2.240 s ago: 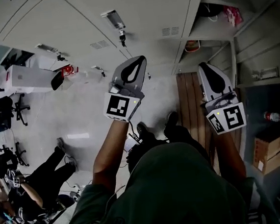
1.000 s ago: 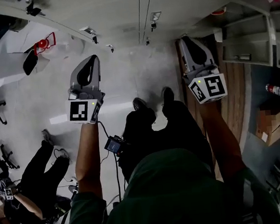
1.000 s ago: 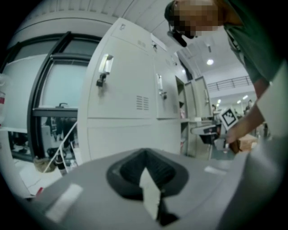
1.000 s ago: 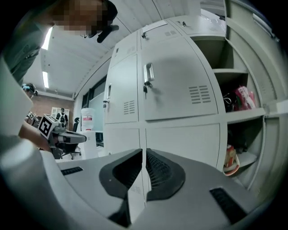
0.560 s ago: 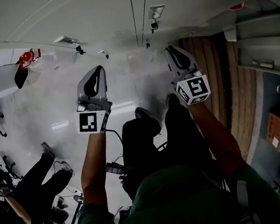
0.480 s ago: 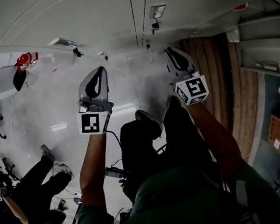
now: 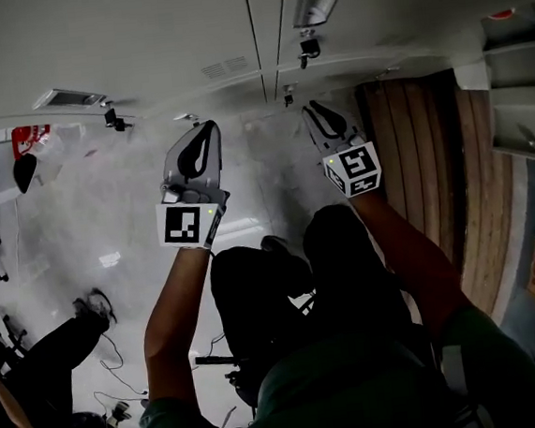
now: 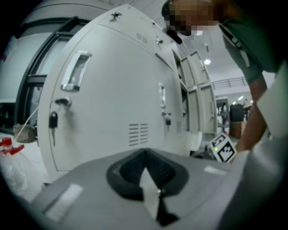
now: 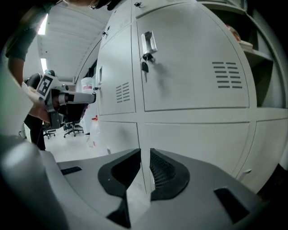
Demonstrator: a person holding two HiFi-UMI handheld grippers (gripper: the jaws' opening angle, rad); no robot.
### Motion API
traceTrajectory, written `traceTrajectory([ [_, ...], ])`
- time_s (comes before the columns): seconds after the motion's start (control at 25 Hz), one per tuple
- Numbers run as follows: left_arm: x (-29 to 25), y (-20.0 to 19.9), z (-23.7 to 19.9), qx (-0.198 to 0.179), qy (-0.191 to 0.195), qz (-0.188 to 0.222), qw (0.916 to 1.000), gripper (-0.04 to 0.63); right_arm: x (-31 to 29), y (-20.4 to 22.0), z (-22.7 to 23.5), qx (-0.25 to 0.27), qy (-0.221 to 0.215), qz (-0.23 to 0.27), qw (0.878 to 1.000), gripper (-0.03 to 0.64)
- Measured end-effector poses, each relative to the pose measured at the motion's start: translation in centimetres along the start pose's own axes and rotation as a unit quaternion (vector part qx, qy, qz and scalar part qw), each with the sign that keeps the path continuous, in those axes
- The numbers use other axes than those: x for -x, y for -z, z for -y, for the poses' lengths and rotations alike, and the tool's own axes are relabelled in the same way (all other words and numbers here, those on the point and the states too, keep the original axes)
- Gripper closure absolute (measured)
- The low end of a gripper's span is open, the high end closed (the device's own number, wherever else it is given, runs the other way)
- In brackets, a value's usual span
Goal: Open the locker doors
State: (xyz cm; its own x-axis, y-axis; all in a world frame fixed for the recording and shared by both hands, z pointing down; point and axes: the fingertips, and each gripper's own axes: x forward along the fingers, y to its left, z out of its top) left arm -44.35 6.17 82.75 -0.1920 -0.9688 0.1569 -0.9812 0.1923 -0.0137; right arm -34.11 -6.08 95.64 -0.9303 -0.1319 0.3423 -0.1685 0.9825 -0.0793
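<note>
Holding my left gripper (image 8: pixel 145 156) pressed together and my right gripper (image 9: pixel 145 156) a slit apart on nothing, I see ribbed black pads (image 9: pixel 164 173), then smooth grey metal locker doors (image 9: pixel 189 72) just ahead, closed, with a key (image 9: pixel 144 67) hanging under a handle (image 9: pixel 148 42).

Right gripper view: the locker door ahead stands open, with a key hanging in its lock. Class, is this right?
No: the locker door is shut, not open, as the right gripper view shows. A key does hang in its lock.

The left arm (image 7: pixel 174 302) and the right arm (image 7: pixel 404 247) reach forward. The left gripper (image 7: pixel 205 130) has its jaws together; the right gripper (image 7: pixel 312 110) has its jaws slightly apart.
</note>
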Motion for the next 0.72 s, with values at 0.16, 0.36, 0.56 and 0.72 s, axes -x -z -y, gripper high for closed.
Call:
traceTrajectory([
  [0.16,-2.0,2.9,0.5,0.009,0.005,0.004,0.9999,0.595,-3.7,4.8,0.9,-0.006,0.001,-0.021,1.0,0.563],
  [0.36,-3.7,6.0,0.7,-0.003,0.015,-0.006,0.9999,0.595,-7.8,7.9,1.7,-0.005,0.004,-0.036,0.999,0.546],
  [0.56,-5.0,7.9,1.2,0.001,0.017,-0.011,0.9998,0.595,-10.8,10.5,2.8,-0.001,0.014,-0.064,0.998,0.535],
  [0.72,-6.2,8.8,1.8,0.005,0.022,-0.015,0.9996,0.595,-12.3,10.5,2.7,-0.005,0.009,-0.062,0.998,0.528],
])
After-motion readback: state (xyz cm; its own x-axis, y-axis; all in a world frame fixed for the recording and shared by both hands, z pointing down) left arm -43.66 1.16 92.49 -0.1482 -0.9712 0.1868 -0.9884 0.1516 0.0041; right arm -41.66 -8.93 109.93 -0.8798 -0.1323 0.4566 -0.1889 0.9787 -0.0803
